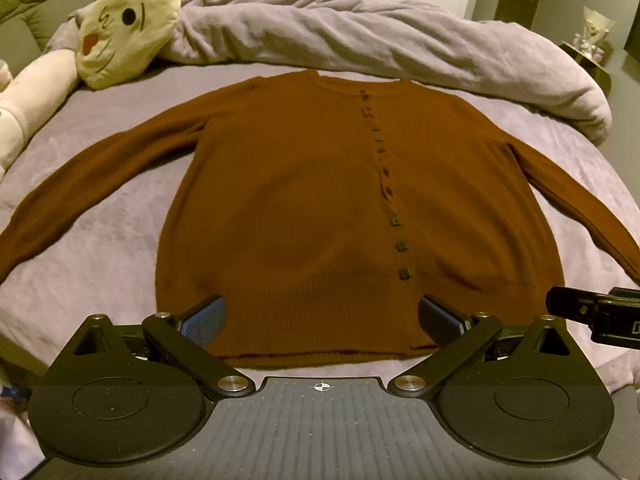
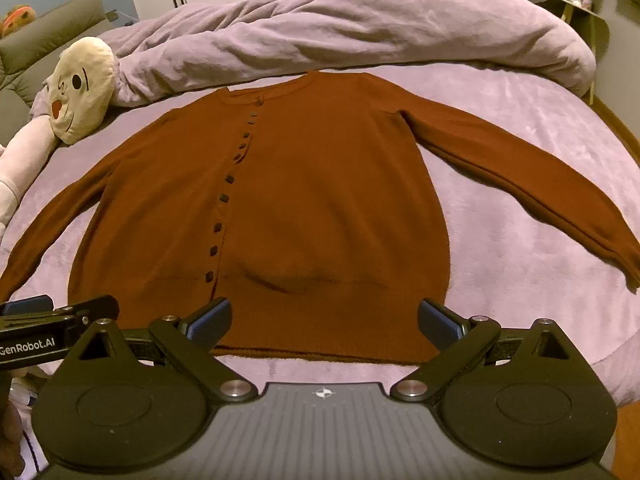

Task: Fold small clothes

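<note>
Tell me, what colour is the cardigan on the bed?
The cardigan is rust brown with dark buttons; the left wrist view shows it best.

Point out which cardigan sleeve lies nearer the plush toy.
The sleeve on the picture's left; the plush toy sits just beyond it, while the other sleeve stretches toward the bed's far side.

Cardigan [image 1: 304, 208] cuffs beyond frame edges

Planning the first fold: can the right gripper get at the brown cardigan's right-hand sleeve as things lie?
Probably yes. The right gripper is open over the hem of the rust-brown knitted button cardigan; its right-hand sleeve lies flat on the lilac bedspread, nothing on it.
</note>
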